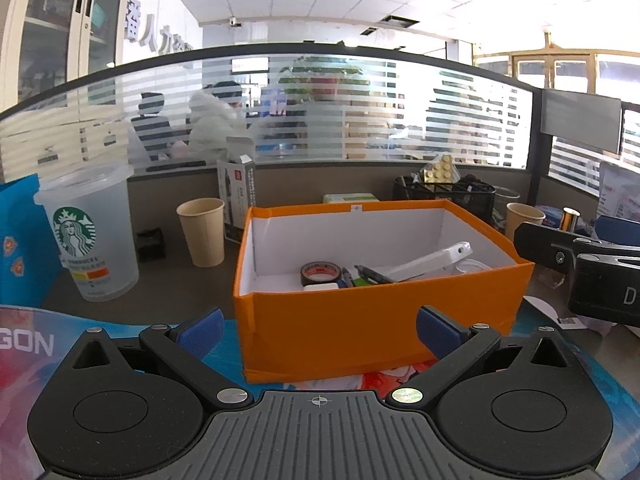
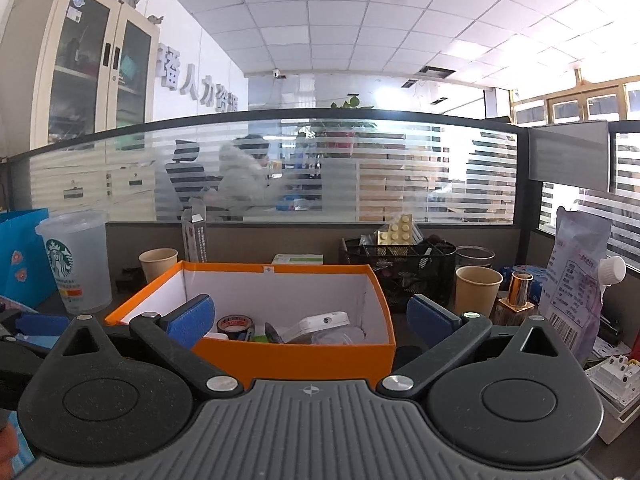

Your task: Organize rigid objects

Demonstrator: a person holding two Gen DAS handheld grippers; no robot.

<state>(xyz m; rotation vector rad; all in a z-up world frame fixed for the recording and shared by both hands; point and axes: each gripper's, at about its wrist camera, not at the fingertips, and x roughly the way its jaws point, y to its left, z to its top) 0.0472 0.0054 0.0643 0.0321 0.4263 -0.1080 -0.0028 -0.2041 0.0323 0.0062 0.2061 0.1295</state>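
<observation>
An orange box [image 1: 360,324] with white inner walls stands on the desk in front of both grippers. Inside lie a black tape roll [image 1: 321,273], pens [image 1: 370,274], a white flat device [image 1: 432,258] and a clear round lid [image 1: 472,267]. My left gripper [image 1: 320,330] is open, blue pads wide apart, just short of the box's near wall. My right gripper [image 2: 308,316] is open too, empty, facing the orange box [image 2: 296,356] from the right; the tape roll [image 2: 236,325] and white device [image 2: 322,322] show there. The right gripper's body [image 1: 592,264] shows at the left view's right edge.
A frosted Starbucks cup [image 1: 90,232] and a blue bag [image 1: 20,240] stand left. Paper cups [image 1: 202,230] [image 2: 478,290], a black mesh organizer [image 2: 400,268], a gold-capped bottle [image 2: 518,294], a printed pouch [image 2: 576,284] and a white breaker [image 2: 612,376] crowd the right. A glass partition [image 1: 320,112] backs the desk.
</observation>
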